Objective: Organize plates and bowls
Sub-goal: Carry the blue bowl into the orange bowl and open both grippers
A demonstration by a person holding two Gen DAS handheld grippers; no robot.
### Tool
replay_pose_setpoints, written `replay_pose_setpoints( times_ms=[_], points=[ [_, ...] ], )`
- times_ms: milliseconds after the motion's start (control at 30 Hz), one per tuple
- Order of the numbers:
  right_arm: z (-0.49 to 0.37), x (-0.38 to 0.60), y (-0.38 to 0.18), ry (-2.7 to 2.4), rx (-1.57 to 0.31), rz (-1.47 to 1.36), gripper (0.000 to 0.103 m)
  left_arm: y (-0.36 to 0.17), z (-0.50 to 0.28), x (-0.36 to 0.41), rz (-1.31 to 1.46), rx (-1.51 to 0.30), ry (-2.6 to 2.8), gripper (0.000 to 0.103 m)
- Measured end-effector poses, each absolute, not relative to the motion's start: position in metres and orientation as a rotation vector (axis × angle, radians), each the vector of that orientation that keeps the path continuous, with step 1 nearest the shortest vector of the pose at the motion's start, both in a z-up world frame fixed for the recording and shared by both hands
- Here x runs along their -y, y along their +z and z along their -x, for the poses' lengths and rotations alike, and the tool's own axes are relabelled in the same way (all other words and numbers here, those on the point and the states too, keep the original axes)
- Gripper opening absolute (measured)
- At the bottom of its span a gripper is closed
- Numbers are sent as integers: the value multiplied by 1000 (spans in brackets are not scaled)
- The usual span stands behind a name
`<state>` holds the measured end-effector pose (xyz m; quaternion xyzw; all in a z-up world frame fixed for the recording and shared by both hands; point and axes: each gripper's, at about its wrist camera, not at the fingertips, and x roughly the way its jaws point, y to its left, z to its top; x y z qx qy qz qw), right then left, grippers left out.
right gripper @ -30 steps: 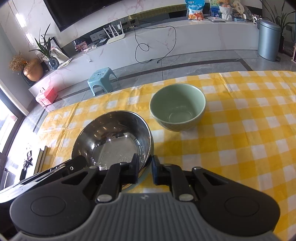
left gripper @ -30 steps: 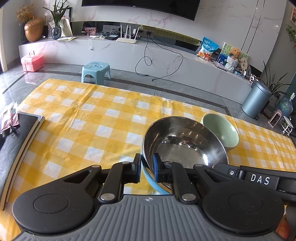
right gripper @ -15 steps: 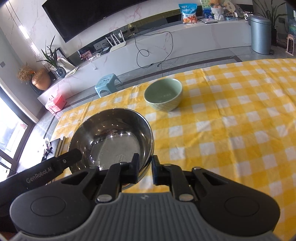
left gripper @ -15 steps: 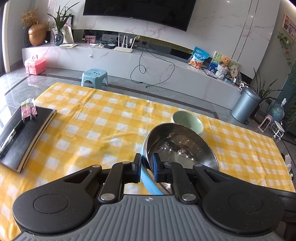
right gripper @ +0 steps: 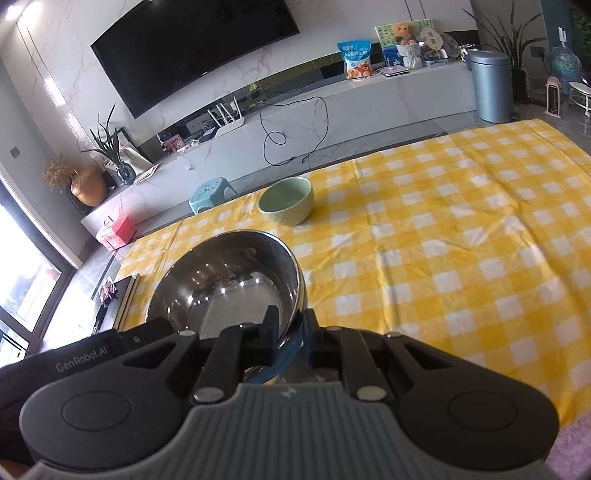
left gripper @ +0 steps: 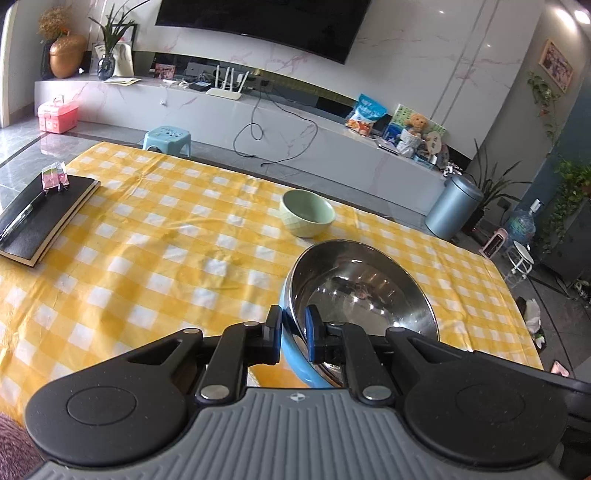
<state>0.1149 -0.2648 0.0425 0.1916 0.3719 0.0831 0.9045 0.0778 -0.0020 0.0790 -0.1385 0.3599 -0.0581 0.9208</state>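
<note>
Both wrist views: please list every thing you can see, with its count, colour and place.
steel bowl: 1, silver inside, light blue outside, held above near table edge
green bowl: 1, pale green, on tablecloth, far side
tablecloth: 1, yellow and white checks, covers table
notebook: 1, black, table's left end
pen: 1, dark, on notebook
stool: 1, light blue, floor behind table
bin: 1, grey-blue, floor at right
television: 1, black, on wall
pink box: 1, floor at left
left gripper: 1, black, fingers shut on steel bowl's rim
right gripper: 1, black, fingers shut on opposite rim
</note>
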Motion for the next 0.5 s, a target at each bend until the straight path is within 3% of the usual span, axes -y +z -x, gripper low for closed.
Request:
replay_pose_setpoints(
  times_ms=[500],
  points=[
    [-65,319,18,108,-812,-420,11,53,-46,44,261,-814,-212,15]
  ],
)
